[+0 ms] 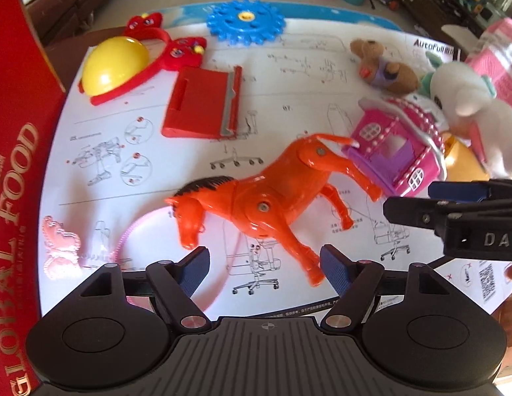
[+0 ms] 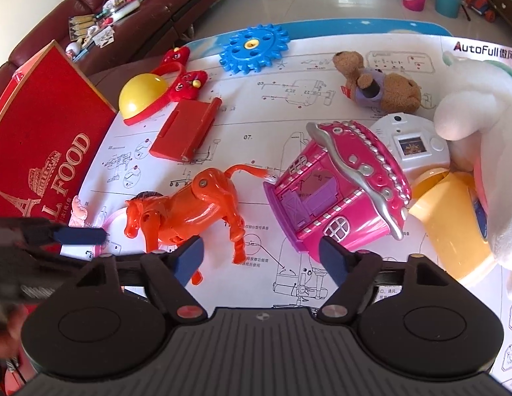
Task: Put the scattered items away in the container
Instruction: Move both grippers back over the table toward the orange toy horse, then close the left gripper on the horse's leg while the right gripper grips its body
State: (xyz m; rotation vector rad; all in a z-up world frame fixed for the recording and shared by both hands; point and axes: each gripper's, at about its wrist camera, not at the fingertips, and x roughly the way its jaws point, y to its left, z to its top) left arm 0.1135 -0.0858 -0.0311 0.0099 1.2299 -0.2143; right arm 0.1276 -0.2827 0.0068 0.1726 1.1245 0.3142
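Note:
An orange toy horse [image 1: 272, 201] lies on its side on a paper sheet, just ahead of my open, empty left gripper [image 1: 265, 270]. It also shows in the right wrist view [image 2: 190, 211]. A pink toy house [image 2: 338, 194] lies in front of my open, empty right gripper [image 2: 262, 260]; it also shows in the left wrist view [image 1: 398, 151]. The right gripper enters the left wrist view at the right [image 1: 417, 204]. A red box [image 1: 15, 171] marked "GLOBAL FOOD" stands at the left, also in the right wrist view [image 2: 45, 138].
A red flat case [image 1: 200, 107], a yellow dome [image 1: 114, 66] on a red headband [image 1: 167, 41], a blue gear [image 1: 246, 21], a brown plush bear [image 2: 378, 85], a white plush [image 2: 480, 151], a yellow cup [image 2: 450, 217], a white toy camera [image 2: 407, 138] and a pink hair clip [image 1: 61, 247] lie around.

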